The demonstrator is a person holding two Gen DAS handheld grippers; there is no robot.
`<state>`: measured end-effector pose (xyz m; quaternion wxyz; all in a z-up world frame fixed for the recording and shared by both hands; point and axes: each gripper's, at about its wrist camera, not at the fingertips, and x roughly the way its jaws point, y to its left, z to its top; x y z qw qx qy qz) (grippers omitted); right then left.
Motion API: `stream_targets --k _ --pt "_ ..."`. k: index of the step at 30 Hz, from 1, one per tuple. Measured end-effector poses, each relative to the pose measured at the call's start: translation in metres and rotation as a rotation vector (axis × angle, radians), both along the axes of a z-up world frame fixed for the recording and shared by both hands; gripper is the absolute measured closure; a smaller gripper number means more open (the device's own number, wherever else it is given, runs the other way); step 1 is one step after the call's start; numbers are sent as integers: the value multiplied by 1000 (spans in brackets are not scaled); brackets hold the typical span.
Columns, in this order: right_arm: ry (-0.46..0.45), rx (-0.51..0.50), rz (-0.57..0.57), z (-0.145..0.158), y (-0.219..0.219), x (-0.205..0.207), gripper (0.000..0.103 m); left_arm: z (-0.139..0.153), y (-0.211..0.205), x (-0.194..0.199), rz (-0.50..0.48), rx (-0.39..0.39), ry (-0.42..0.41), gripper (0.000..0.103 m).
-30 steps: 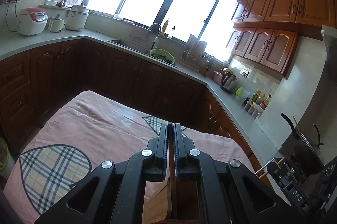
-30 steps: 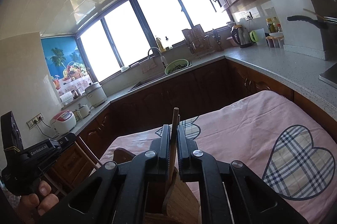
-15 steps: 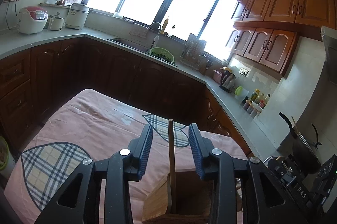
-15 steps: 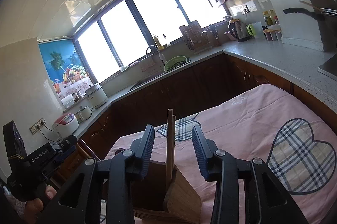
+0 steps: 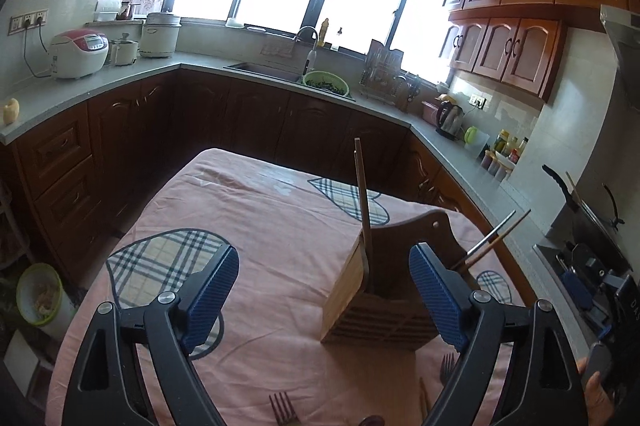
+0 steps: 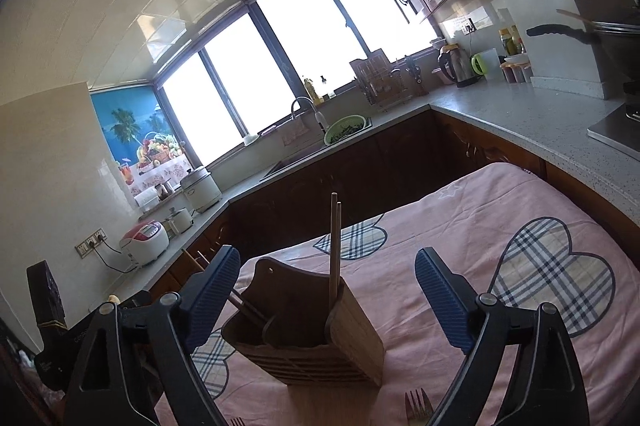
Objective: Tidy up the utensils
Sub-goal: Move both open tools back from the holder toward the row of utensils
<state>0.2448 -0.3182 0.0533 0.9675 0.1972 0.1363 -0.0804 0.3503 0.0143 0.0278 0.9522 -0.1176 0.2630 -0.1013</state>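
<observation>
Fingers of both the left gripper point(image 5: 324, 300) and right gripper point(image 6: 328, 304) have just been opening — wide, empty; chopsticks point(image 6: 334, 246) stand released in the wooden holder point(image 6: 316, 338) on the table point(image 6: 500, 226). Next, probably — the forks point(image 5: 283, 408) at six o'clock.

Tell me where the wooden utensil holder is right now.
The wooden utensil holder stands on the pink tablecloth, ahead of both open grippers, chopsticks upright inside.

Left gripper point(image 5: 324, 290): black plastic frame with triangular cut-outs, silver screw heads at the pivots, fingers point(image 5: 212, 292) faced with blue ribbed pads. Right gripper point(image 6: 328, 296): same build. White lettering on one gripper body, possibly a brand name; unreadable at the frame edge.
</observation>
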Motion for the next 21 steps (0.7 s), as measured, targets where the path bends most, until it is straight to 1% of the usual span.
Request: stream_targets --k 2,5,8,12,17,21 --pt "4 -6 9 0 4 -11 12 -1 1 -12 -11 21 29 16" --pt "25 -27 9 -2 10 -27 12 -2 -2 -30 -54 47 88 16" --pt "51 -36 19 -5 16 -42 12 -1 -3 -48 -72 73 125 16" --pt "78 -74 24 -11 24 -63 12 6 -9 -68 -59 131 122 16" --pt "112 -120 36 -18 36 -83 12 5 -8 -92 -65 139 140 16" --pt "124 -135 39 -23 41 -98 12 -2 -3 -101 -63 129 129 15"
